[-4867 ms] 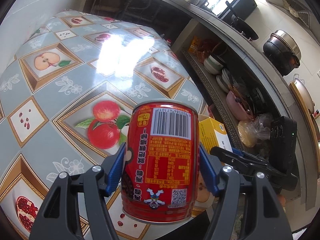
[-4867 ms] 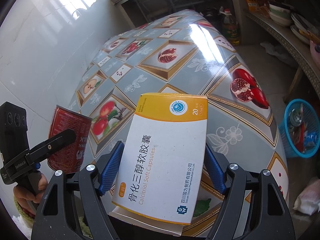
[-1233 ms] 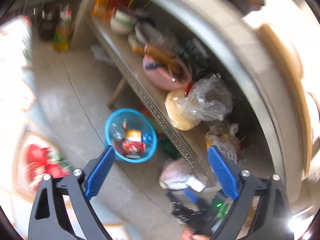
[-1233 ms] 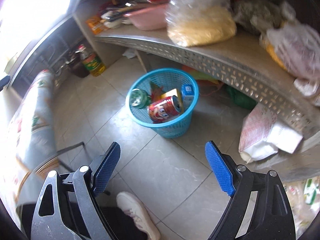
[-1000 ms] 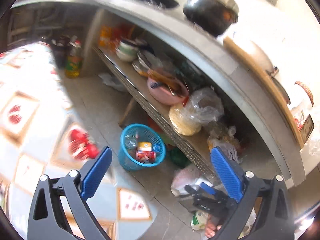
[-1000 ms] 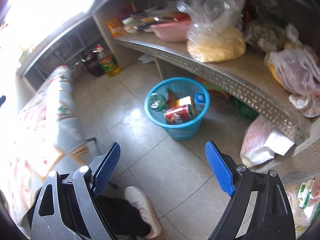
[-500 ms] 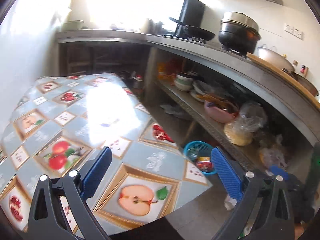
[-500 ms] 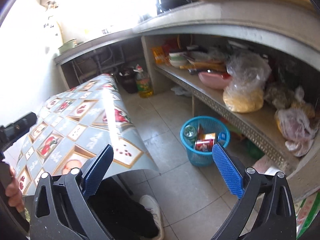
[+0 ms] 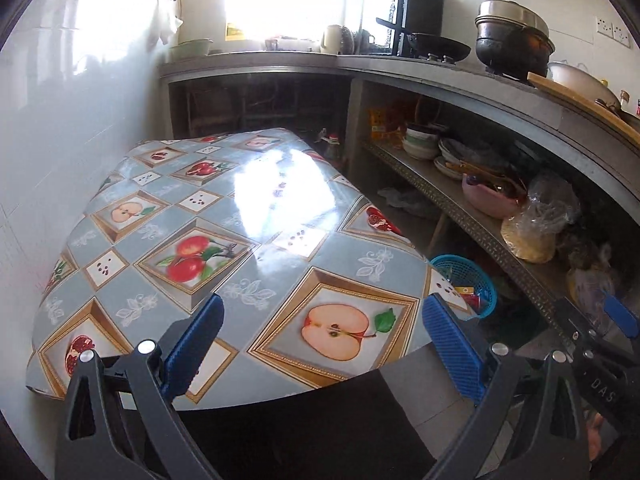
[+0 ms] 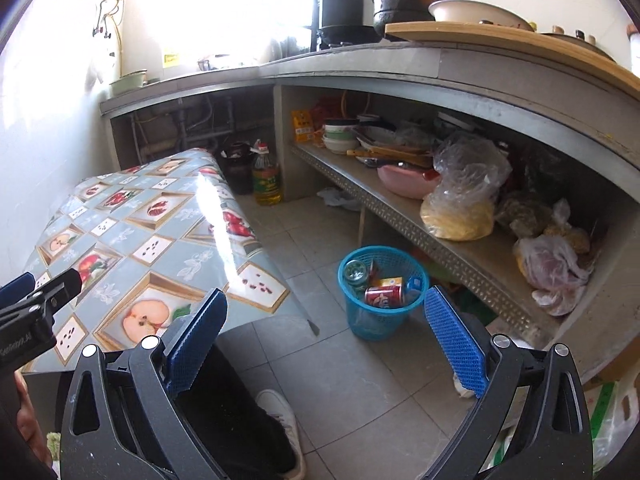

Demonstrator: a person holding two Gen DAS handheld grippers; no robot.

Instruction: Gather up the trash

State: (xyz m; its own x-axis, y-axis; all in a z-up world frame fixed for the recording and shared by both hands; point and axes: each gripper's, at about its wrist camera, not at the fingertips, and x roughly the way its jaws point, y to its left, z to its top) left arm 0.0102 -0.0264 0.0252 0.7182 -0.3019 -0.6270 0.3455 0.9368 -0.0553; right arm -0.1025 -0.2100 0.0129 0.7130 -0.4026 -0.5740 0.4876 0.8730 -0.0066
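Trash basket: a round blue plastic basket (image 10: 380,304) with open lattice walls stood on the tiled floor (image 10: 340,380), ahead of the right fingers and between them in the right wrist view; in the left wrist view it (image 9: 466,276) showed just beyond the right-hand finger pad, partly hidden by the surface's edge.
Trash inside: a red drink can (image 10: 383,295) lay on its side, touching a yellow-and-white carton (image 10: 387,281); a green-tinted round item (image 10: 355,273) sat against the left wall of the basket, and a small blue piece (image 10: 414,283) against the right wall.
Left gripper: the left gripper (image 9: 324,352) had its fingers (image 9: 192,344) spread wide, holding nothing; ribbed blue pads on black frames.
Right gripper: the right gripper (image 10: 326,344) was likewise wide apart and empty, with the same blue textured pads (image 10: 454,342).
Surface: a glossy oilcloth (image 9: 248,232) with a grey-blue diamond pattern and framed fruit pictures lay ahead of the left fingers, glare across its middle.
Shelf: a perforated metal shelf (image 10: 440,252) ran to the right of the right fingers, carrying a pink bowl (image 10: 404,182) and a crumpled clear bag of yellow stuff (image 10: 460,208).
Floor items: a yellowish oil bottle (image 10: 266,180) stood far ahead; a white shoe (image 10: 280,412) lay below, between the right fingers.
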